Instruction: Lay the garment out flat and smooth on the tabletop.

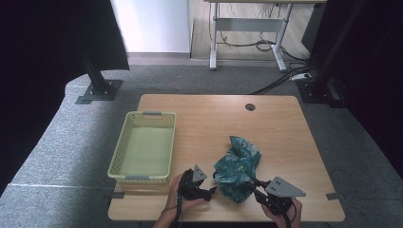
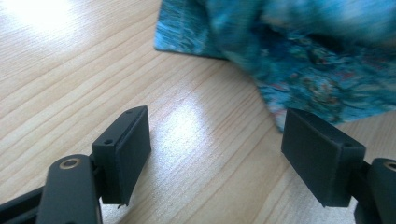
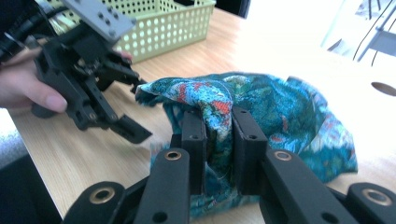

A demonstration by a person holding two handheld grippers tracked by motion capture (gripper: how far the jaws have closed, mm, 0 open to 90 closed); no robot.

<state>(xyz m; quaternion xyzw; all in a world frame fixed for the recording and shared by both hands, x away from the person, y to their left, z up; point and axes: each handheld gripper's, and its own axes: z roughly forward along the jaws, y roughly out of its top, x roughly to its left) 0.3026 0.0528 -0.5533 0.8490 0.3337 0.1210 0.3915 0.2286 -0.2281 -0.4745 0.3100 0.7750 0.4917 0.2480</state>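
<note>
Pinching teal cloth (image 3: 280,116), right hand-held gripper (image 3: 219,140) clenched; cloth's axis seemingly slanting far-right.

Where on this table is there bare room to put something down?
Bare wood spans the far half of the table, from the basket across to the cable hole, and the strip right of the cloth. The near edge is crowded: left gripper, cloth and right gripper pinching it.

Teal patterned cloth (image 1: 237,168) crumpled on table, near front edge.
</note>
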